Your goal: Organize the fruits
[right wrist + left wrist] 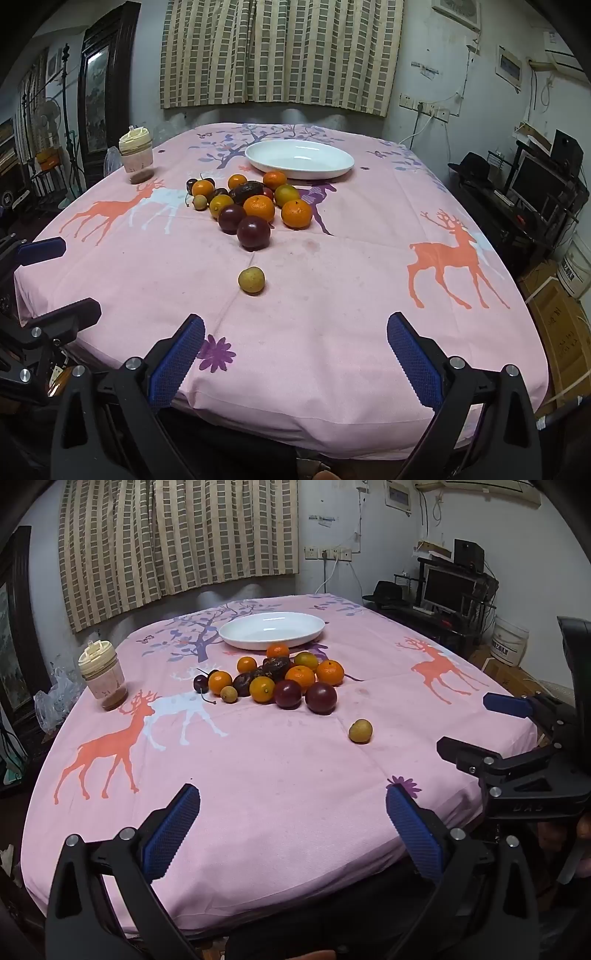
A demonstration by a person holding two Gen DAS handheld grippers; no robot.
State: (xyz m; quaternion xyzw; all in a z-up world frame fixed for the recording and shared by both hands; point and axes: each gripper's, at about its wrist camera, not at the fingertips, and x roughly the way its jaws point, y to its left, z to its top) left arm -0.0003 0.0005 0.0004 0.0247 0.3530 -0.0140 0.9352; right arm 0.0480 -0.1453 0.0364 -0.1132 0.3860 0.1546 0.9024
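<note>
A pile of fruit (280,679) lies mid-table: several oranges, two dark purple plums (320,698), cherries and small tan longans. It also shows in the right wrist view (251,206). One tan longan (360,731) lies alone nearer the front, also in the right wrist view (251,280). An empty white oval plate (272,630) sits behind the pile, also in the right wrist view (299,158). My left gripper (291,812) is open and empty over the table's front edge. My right gripper (295,339) is open and empty too, and shows at the right in the left wrist view (469,723).
A lidded cup (102,675) with brown residue stands at the table's left. The pink deer-print tablecloth (258,775) covers the table. A desk with a monitor (448,589) and a white bucket (509,642) stand to the right. Curtains hang behind.
</note>
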